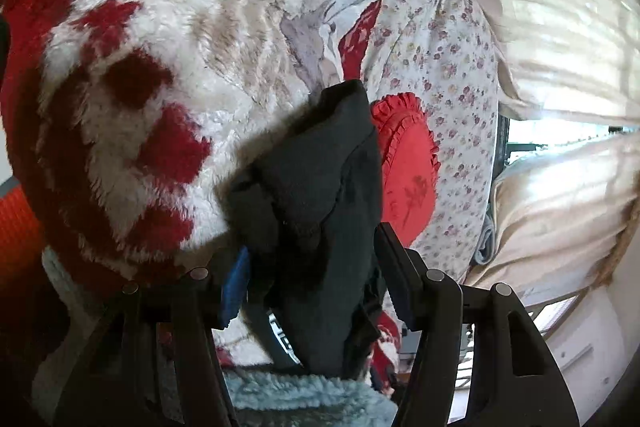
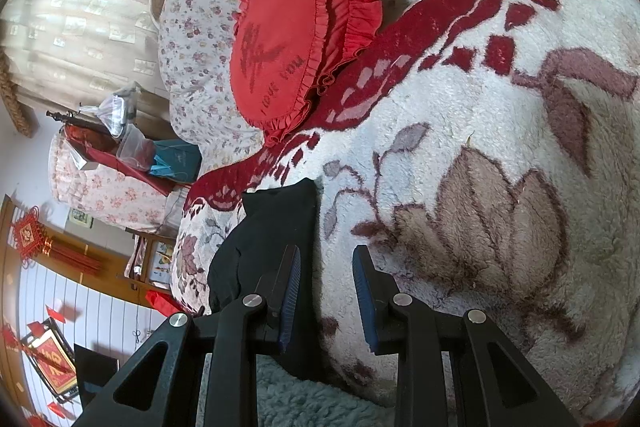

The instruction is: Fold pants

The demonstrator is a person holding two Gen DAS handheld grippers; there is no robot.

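The pants are black cloth. In the left wrist view a thick bunch of them fills the gap of my left gripper, whose jaws are closed on the bunched cloth over the fluffy red-and-white blanket. In the right wrist view the pants lie on the blanket to the left of and under my right gripper. Its jaws stand apart with only blanket and the pants' edge between them; the left finger rests over the cloth.
A round red frilled cushion leans on a floral pillow beyond the pants. Cream curtains hang at the window. A pale blue fleece lies under the grippers. A cluttered bedside stand is off the bed's edge.
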